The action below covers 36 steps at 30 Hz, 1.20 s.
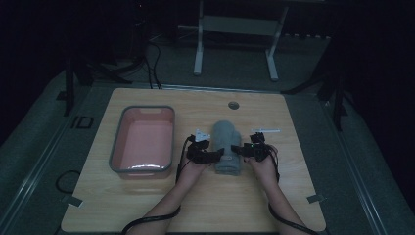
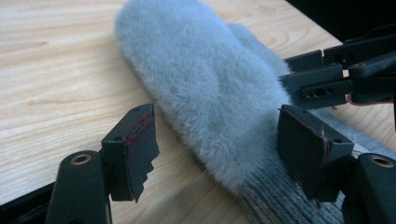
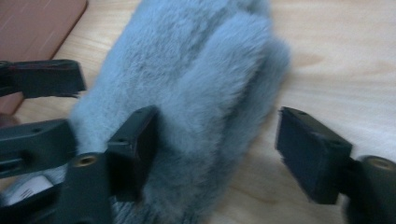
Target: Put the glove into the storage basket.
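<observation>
A grey furry mitten (image 1: 227, 147) with a knitted cuff lies on the wooden table (image 1: 195, 205), its tip pointing away from me. My left gripper (image 1: 219, 154) reaches in from the mitten's left side near the cuff, my right gripper (image 1: 238, 150) from its right. In the left gripper view the mitten (image 2: 210, 93) lies between the spread jaws of the left gripper (image 2: 217, 140); the left pad stands clear of the fur. In the right gripper view the right gripper (image 3: 217, 144) straddles the mitten's (image 3: 196, 93) edge, its right pad off the fur. The pads of neither gripper press on the mitten.
A pink tub (image 1: 117, 147) with a grey rim stands left of the mitten, close to my left hand. A small white item (image 1: 266, 130) lies behind my right gripper. A cable hole (image 1: 233, 105) sits near the table's far edge.
</observation>
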Each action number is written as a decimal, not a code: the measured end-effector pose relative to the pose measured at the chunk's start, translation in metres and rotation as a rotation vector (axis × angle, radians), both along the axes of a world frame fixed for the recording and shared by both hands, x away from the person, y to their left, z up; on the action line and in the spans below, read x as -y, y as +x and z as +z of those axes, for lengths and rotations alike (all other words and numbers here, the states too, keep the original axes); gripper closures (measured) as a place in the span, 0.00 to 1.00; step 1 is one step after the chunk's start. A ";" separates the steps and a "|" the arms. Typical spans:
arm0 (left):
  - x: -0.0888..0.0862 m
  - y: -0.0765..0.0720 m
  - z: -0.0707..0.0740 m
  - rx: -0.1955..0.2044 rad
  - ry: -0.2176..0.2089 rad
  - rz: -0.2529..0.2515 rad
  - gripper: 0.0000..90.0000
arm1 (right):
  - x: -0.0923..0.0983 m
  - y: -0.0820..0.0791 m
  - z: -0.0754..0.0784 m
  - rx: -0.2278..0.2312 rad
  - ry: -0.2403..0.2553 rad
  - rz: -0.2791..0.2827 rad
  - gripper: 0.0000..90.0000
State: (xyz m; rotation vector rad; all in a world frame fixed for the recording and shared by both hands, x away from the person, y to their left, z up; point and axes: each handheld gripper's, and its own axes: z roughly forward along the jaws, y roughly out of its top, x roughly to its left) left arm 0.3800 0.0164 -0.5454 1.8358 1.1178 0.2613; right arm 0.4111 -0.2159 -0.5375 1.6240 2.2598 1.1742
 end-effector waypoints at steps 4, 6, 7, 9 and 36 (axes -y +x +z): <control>0.002 0.005 -0.001 -0.023 0.016 -0.017 0.33 | 0.002 0.001 -0.005 -0.035 0.024 -0.010 0.36; 0.002 0.007 -0.002 -0.034 0.021 -0.028 0.33 | 0.003 0.001 -0.008 -0.051 0.044 -0.012 0.39; 0.002 0.008 -0.003 -0.041 0.024 -0.027 0.33 | 0.003 0.002 -0.010 -0.062 0.057 -0.013 0.40; 0.003 0.009 -0.004 -0.051 0.019 -0.031 0.33 | 0.004 0.002 -0.011 -0.070 0.079 -0.004 0.46; 0.006 0.022 -0.006 -0.124 -0.076 -0.243 0.87 | -0.008 -0.007 -0.003 -0.002 0.020 0.071 0.88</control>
